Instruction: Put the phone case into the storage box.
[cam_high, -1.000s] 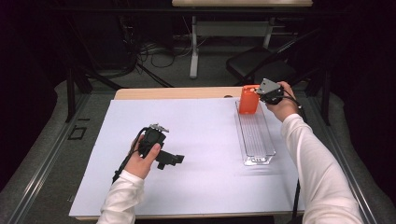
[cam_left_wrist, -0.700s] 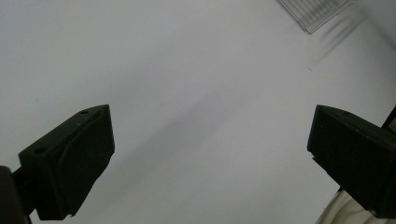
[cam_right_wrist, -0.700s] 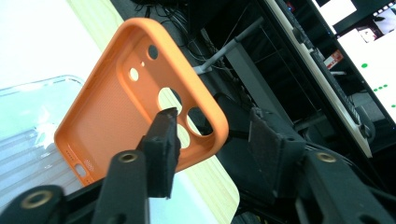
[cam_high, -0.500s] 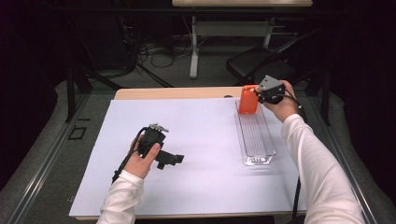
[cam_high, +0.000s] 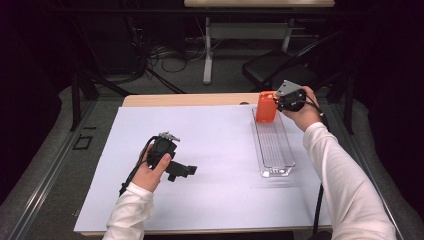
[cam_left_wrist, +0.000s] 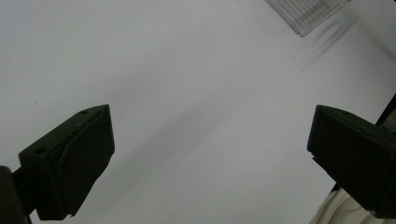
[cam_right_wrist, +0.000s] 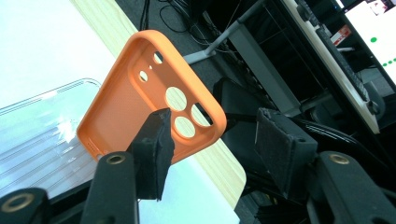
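the right claw (cam_high: 278, 102) is held over the far right part of the bench (cam_high: 190, 100), just beside an orange phone case (cam_high: 266, 106). the case stands upright at the far end of a long clear tray (cam_high: 274, 145), on the claw's left side in the high view. in the right gripper view the case (cam_right_wrist: 144, 105) shows its hollow inner face with the round camera holes, tilted, with the tray (cam_right_wrist: 37, 140) below and behind it. the claw's jaws have just been opening and now stand about half apart; one pad overlaps the lower edge of the case in that view, the other pad stands clear of it with dark floor between them, so nothing is clamped. whether the near pad touches the case cannot be told.

the left claw (cam_high: 184, 171) lies low over the white sheet (cam_high: 210, 140) that covers the bench, well apart from the tray and case, which lie ahead of it and off to its right. in the left gripper view its jaws stand wide with bare white sheet (cam_left_wrist: 187, 93) between them, and a corner of the clear tray (cam_left_wrist: 306, 14) shows far ahead.
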